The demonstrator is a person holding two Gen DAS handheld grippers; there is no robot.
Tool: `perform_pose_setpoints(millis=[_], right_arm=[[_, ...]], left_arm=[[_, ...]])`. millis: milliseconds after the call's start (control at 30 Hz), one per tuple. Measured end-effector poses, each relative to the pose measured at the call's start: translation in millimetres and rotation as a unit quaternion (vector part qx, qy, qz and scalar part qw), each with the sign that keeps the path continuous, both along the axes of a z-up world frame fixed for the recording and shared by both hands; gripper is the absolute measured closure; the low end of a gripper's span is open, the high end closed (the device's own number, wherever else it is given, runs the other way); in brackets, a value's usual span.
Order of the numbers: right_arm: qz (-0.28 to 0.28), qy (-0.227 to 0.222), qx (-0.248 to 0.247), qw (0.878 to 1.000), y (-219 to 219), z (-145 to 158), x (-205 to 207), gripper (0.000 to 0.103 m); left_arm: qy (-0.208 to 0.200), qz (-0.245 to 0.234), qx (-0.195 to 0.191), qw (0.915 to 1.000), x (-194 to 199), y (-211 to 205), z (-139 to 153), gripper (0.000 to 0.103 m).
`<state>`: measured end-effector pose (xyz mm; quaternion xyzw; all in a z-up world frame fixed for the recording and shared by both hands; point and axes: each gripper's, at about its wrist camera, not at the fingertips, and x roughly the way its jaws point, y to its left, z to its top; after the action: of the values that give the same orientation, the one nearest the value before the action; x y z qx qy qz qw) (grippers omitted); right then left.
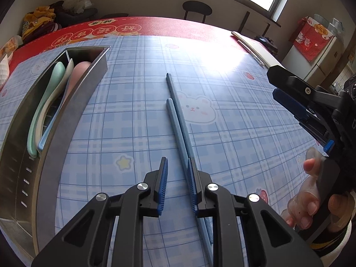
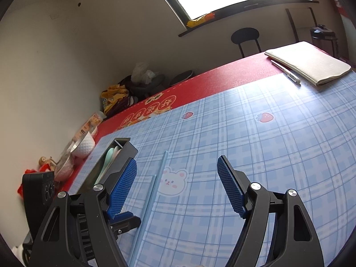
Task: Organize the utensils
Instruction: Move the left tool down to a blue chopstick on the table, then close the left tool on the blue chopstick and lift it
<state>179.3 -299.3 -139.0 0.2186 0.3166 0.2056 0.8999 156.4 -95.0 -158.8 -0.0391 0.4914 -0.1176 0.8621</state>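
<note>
Two light blue chopsticks (image 1: 178, 120) lie side by side on the checked blue tabletop (image 1: 233, 138), touching along most of their length, one reaching further toward the window than the other. Their near ends run down under the left gripper (image 1: 177, 178). To their left stands a steel utensil box (image 1: 73, 102), long and narrow, already holding a mint green spoon (image 1: 47, 93), a pale one and a pinkish one, plus a thin blue handle against the inner wall.

The step in hand looks like the pick-up of the chopsticks. The left gripper's fingers (image 1: 163, 178) are drawn in to a narrow gap, but the chopsticks run against the outer side of the right-hand pad rather than plainly between the two pads. I see nothing clamped, so I would call it nearly closed on air, or at best brushing one stick.

If that reading holds, the next move calls for a small shift to the right so both sticks sit inside the gap, then a firm close, a lift and a carry over to the box, with the sticks turned to match its long slot.

The left gripper tilts steeply down at the tabletop. The right gripper (image 2: 176, 184) hovers to the right of the sticks, tipped more gently, its fingers spread wide and empty; a gloved hand (image 1: 311, 202) wraps its handle.
</note>
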Motion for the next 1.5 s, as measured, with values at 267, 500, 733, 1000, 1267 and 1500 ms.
perform_pose_setpoints(millis=[267,500,733,1000,1267,1500], right_arm=[[0.001,0.002,-0.002,1.000,0,-1,1,0.031],[-0.008,0.010,0.013,1.000,-6,-4,2,0.031],[-0.004,0.008,0.010,1.000,-3,-3,1,0.031],[-0.007,0.010,0.014,1.000,-4,-3,1,0.031],[-0.004,0.010,0.016,1.000,-4,-4,0,0.031],[0.010,0.015,0.016,1.000,1,-7,3,0.031]], left_arm=[[0.001,-0.014,0.006,0.9999,2,-6,1,0.086],[-0.006,-0.006,0.038,0.9992,3,-3,-1,0.096],[-0.016,-0.008,0.072,0.9973,2,7,0,0.097],[-0.058,-0.039,0.127,0.9895,-10,-4,-3,0.096],[-0.087,-0.051,0.135,0.9858,-19,-6,-7,0.097],[-0.076,-0.028,0.072,0.9941,-18,16,3,0.097]])
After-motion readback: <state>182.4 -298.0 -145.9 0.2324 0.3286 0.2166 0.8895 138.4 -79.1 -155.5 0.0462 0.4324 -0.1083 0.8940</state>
